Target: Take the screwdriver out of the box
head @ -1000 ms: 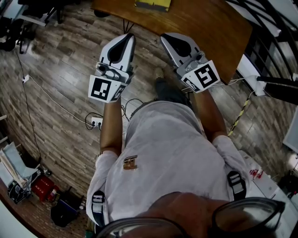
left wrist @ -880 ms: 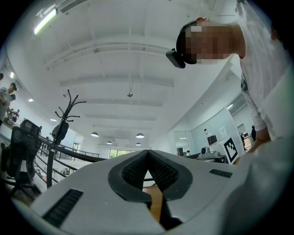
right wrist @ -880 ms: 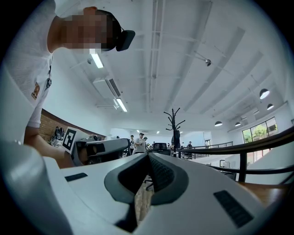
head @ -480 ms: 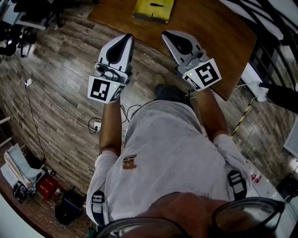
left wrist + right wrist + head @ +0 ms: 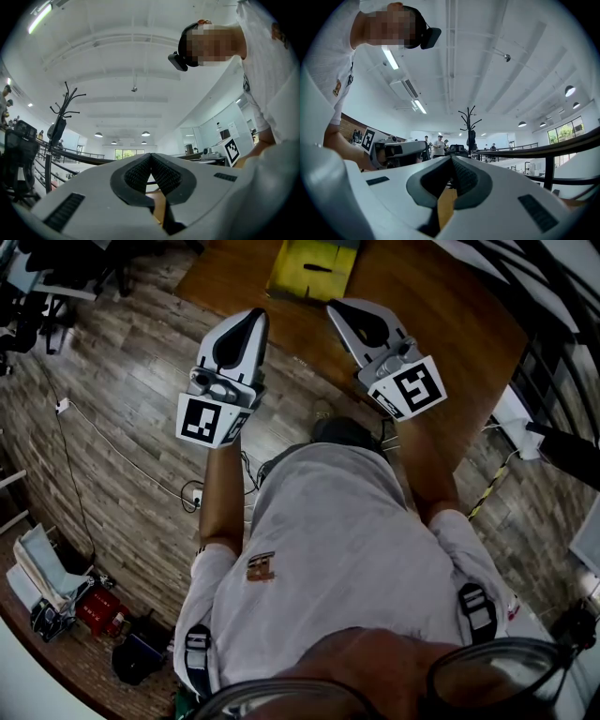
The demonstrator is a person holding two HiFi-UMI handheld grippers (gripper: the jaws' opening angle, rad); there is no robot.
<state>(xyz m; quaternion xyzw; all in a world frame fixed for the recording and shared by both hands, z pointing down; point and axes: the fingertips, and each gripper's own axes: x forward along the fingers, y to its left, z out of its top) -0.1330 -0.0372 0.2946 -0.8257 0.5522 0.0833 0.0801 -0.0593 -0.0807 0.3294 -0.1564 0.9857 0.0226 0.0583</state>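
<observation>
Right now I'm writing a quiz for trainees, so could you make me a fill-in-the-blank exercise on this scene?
1. The box on the wooden table is ____ in colour.
2. The jaws of the left gripper are ____.
3. The right gripper, its jaws together, holds ____.

Missing words: yellow; shut; nothing.

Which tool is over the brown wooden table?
The right tool, framed by the brown wooden table; the left tool sits mostly over the grey plank floor.
</observation>
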